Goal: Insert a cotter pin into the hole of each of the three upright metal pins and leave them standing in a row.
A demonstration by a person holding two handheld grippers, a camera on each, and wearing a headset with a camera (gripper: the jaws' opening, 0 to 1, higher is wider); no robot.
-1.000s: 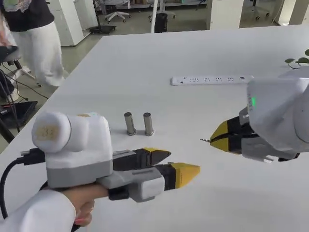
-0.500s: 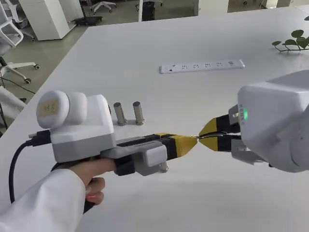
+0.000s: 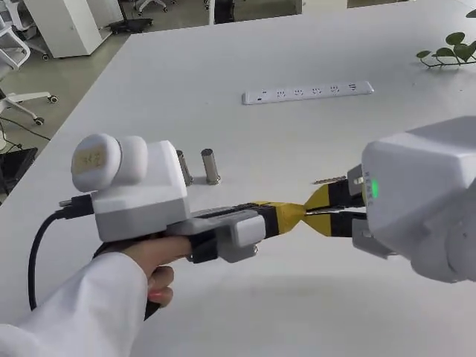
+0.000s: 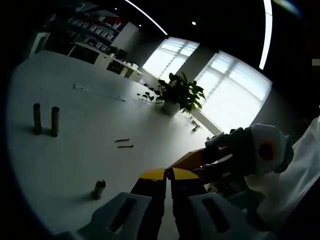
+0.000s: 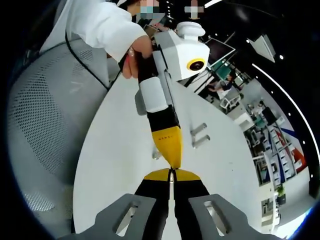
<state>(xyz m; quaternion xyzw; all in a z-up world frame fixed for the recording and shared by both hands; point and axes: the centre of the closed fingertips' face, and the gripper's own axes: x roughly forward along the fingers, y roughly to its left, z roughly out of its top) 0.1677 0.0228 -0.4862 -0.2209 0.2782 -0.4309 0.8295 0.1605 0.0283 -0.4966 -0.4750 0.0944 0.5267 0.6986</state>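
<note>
The right gripper (image 3: 311, 213), pinched on what looks like a cotter pin (image 5: 171, 175), touches the closed left gripper (image 3: 296, 216) mid-frame, and a clumsy swap could drop it short of the metal pins (image 3: 210, 166) at upper left.

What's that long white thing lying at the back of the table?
It is a power strip, a long flat bar of white plastic with a row of small dark socket holes along its top. It lies flat on the white table, beyond the two standing metal pins, touching nothing else. No plugs are in it.
</note>
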